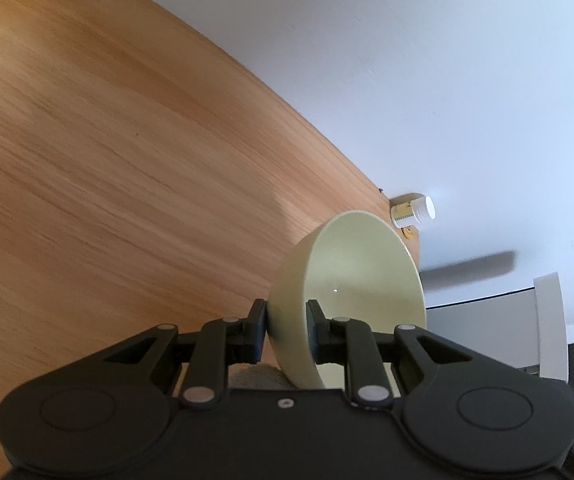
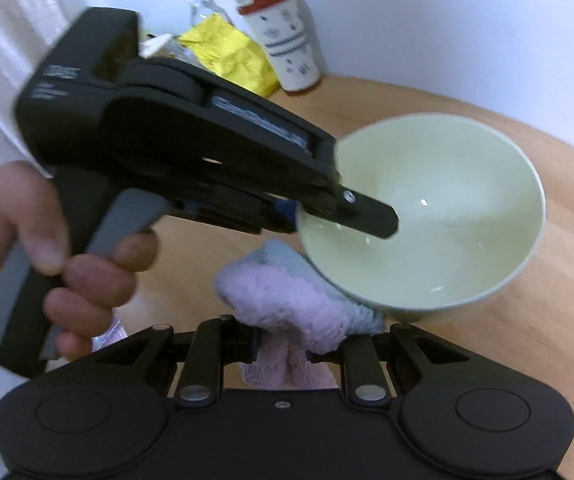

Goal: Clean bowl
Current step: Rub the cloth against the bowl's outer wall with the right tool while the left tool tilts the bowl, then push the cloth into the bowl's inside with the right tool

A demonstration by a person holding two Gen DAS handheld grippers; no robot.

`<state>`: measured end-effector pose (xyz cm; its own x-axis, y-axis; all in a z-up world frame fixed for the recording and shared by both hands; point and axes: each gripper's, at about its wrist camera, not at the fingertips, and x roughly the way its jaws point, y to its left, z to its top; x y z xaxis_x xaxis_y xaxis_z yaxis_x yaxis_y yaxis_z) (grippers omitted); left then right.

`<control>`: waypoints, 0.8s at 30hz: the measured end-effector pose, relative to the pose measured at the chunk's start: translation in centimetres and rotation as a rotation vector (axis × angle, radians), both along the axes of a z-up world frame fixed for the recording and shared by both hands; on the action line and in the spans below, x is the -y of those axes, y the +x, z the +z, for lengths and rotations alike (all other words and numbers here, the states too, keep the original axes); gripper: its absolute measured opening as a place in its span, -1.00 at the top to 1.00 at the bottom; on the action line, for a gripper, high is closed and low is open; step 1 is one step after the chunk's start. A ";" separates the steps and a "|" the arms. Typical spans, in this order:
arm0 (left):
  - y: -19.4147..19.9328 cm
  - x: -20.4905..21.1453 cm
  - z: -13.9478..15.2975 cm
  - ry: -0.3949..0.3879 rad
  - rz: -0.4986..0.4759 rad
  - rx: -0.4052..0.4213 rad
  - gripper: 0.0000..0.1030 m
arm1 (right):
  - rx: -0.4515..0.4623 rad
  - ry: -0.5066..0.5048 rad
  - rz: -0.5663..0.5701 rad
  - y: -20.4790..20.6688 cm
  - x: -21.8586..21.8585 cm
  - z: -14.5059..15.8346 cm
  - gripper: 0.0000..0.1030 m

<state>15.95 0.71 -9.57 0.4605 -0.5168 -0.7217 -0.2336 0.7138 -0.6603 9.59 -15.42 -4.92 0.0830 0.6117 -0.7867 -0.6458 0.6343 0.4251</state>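
A pale green bowl (image 1: 351, 280) is held by its rim in my left gripper (image 1: 287, 320), one finger inside and one outside, tilted on its side above the wooden table (image 1: 107, 140). In the right wrist view the bowl (image 2: 447, 232) faces the camera, its inside bare, with the left gripper's finger (image 2: 367, 214) over the rim. My right gripper (image 2: 283, 346) is shut on a pink and blue cloth (image 2: 287, 300), which sits just below the bowl's lower left rim.
A white cup with a red base (image 2: 287, 40) and a yellow bag (image 2: 227, 56) stand at the table's far side by the white wall. A small white-capped bottle (image 1: 413, 212) stands near the table's edge.
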 end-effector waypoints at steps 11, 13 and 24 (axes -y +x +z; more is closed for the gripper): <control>0.1 -0.7 -0.7 0.003 -0.022 -0.035 0.63 | -0.037 -0.068 -0.031 -0.1 0.9 -2.2 0.56; 0.1 -0.8 -1.0 0.010 -0.016 -0.042 0.63 | -0.035 -0.076 -0.025 -0.6 1.3 -1.9 0.56; 0.2 -1.5 -3.2 0.036 -0.003 -0.095 0.63 | -0.020 -0.095 -0.127 -2.6 7.7 2.4 0.56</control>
